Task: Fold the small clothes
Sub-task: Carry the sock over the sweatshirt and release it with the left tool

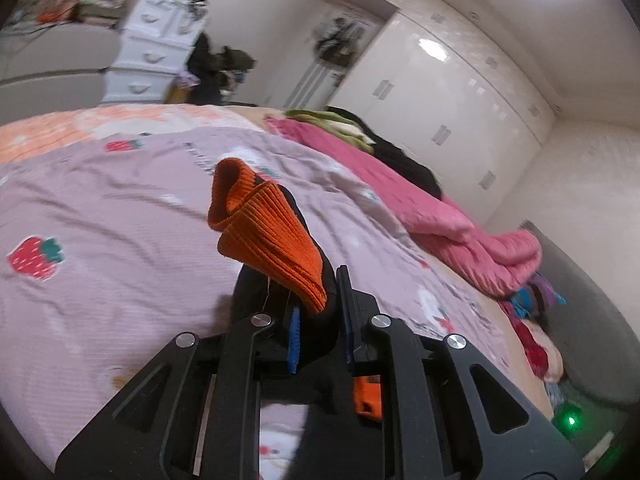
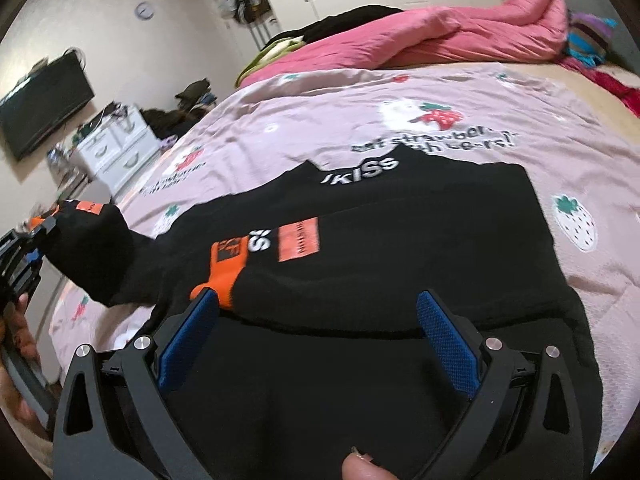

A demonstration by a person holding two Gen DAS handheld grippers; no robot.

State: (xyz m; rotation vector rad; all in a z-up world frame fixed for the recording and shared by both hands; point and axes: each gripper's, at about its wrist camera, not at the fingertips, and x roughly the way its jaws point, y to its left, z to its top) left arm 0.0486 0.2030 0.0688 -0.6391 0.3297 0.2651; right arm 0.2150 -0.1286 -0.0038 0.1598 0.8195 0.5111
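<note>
A small black sweater (image 2: 400, 240) with orange patches and white lettering lies partly folded on the pink strawberry bedsheet (image 2: 480, 92). My left gripper (image 1: 318, 300) is shut on the sweater's sleeve, whose orange ribbed cuff (image 1: 264, 232) sticks up past the fingers; it also shows in the right wrist view (image 2: 32, 236) at the far left, holding the sleeve (image 2: 92, 252) out above the bed. My right gripper (image 2: 320, 312) is open and empty, with its blue pads (image 2: 448, 344) over the near part of the sweater.
A rumpled pink quilt (image 2: 460, 36) and dark clothes (image 2: 344, 20) lie along the bed's far side. More clothes (image 2: 592, 36) are piled at the right. A white drawer unit (image 1: 156, 40) and wardrobes (image 1: 440, 92) stand by the walls.
</note>
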